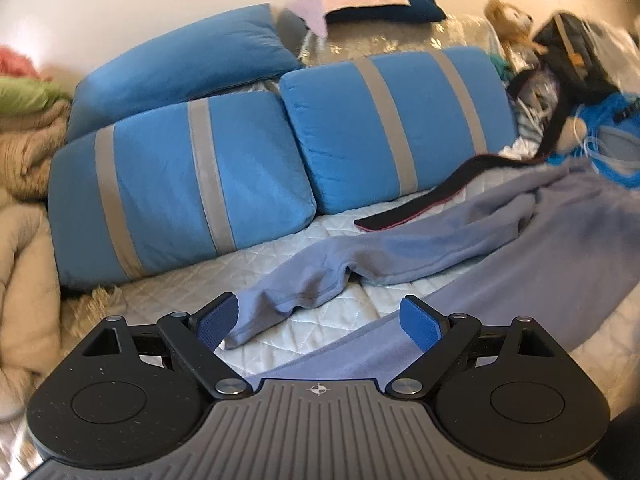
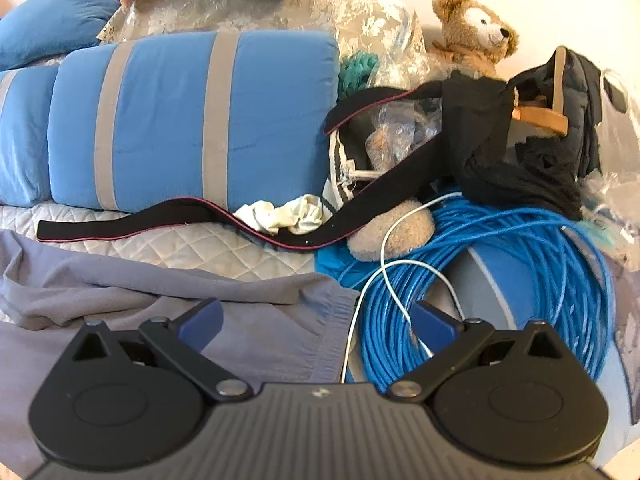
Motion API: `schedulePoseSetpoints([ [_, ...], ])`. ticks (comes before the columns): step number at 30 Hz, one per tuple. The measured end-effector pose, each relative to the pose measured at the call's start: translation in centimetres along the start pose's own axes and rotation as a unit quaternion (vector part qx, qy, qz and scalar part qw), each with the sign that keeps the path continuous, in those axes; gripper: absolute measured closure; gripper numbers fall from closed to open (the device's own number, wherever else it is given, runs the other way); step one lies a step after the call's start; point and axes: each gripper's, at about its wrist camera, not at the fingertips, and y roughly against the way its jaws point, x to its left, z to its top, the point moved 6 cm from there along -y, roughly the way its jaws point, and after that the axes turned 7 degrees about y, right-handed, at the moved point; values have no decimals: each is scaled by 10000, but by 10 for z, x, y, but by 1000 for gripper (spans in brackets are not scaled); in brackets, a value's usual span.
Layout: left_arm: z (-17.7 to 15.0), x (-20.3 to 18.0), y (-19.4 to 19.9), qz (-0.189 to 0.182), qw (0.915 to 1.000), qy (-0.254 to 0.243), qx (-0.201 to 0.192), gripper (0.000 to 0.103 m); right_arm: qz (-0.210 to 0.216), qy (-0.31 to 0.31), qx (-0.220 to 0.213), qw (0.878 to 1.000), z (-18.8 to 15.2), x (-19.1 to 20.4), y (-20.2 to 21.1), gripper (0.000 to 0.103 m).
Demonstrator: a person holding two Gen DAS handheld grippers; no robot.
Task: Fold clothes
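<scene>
Grey-lilac trousers (image 1: 460, 240) lie spread over the white quilted bed (image 1: 192, 276). In the left wrist view one leg's cuff (image 1: 264, 316) rests just ahead of my left gripper (image 1: 320, 320), which is open with its blue pads either side of the cuff and the second leg's edge. In the right wrist view the trousers' elastic waistband (image 2: 320, 320) lies between the fingers of my right gripper (image 2: 316, 320), open, hovering over the waist corner. Nothing is held by either gripper.
Blue pillows with grey stripes (image 1: 180, 184) line the back. A black strap (image 2: 160, 224), a coil of blue cable (image 2: 500, 272) with a white cord, a teddy bear (image 2: 476, 28), a dark bag (image 2: 560, 92) and a crumpled white cloth (image 2: 284, 212) crowd the right side. Beige blankets (image 1: 24, 240) pile at left.
</scene>
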Motion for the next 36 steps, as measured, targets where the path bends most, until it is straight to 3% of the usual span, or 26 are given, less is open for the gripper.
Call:
schedulePoseSetpoints([
  [5, -4, 6, 0, 2, 9996, 282, 56, 15, -10, -31, -192, 9998, 20, 18, 21, 0],
  [14, -1, 7, -5, 150, 9989, 441, 31, 15, 402, 225, -444, 9979, 45, 78, 41, 0],
  [25, -12, 54, -38, 488, 9939, 975, 186, 15, 1442, 83, -901, 9854, 45, 155, 52, 0],
  [36, -32, 95, -112, 546, 9963, 448, 496, 15, 2055, 87, -859, 9748, 23, 232, 33, 0],
])
